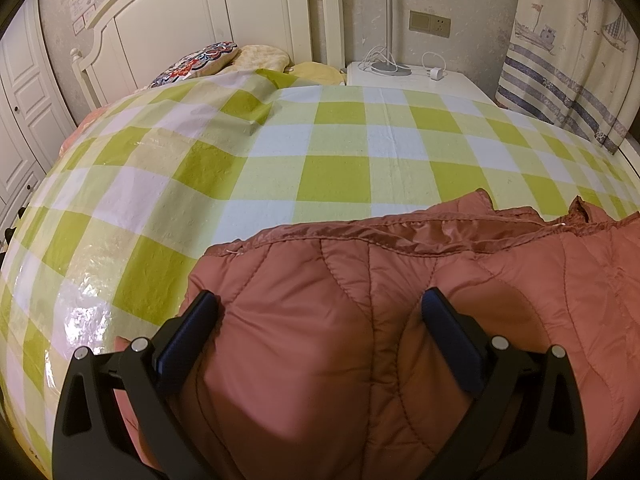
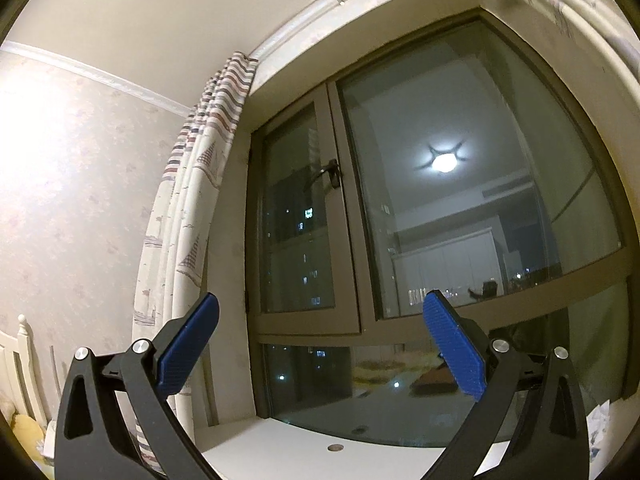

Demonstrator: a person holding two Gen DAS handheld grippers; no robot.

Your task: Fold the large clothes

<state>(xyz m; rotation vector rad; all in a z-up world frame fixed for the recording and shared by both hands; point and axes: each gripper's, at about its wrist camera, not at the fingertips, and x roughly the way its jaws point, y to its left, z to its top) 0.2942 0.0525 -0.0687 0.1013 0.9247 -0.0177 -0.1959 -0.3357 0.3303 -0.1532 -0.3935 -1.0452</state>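
A rust-red quilted puffer jacket [image 1: 420, 300] lies on the green-and-white checked bed cover [image 1: 280, 152], filling the lower right of the left wrist view. My left gripper [image 1: 320, 304] hovers just over the jacket's near left part, open, its blue pads wide apart with a puffed panel showing between them. The jacket's upper hem [image 1: 400, 234] runs across the bed with shiny lining showing. My right gripper [image 2: 320, 308] is raised and points at a dark window [image 2: 440, 184]; it stands open and holds nothing. No jacket appears in the right wrist view.
A white headboard [image 1: 192, 12] and pillows [image 1: 208, 60] lie at the far end of the bed. A white nightstand [image 1: 416, 78] carries a lamp base and charger. Striped curtains [image 1: 568, 60] hang at the right. A white windowsill [image 2: 320, 444] sits below the window.
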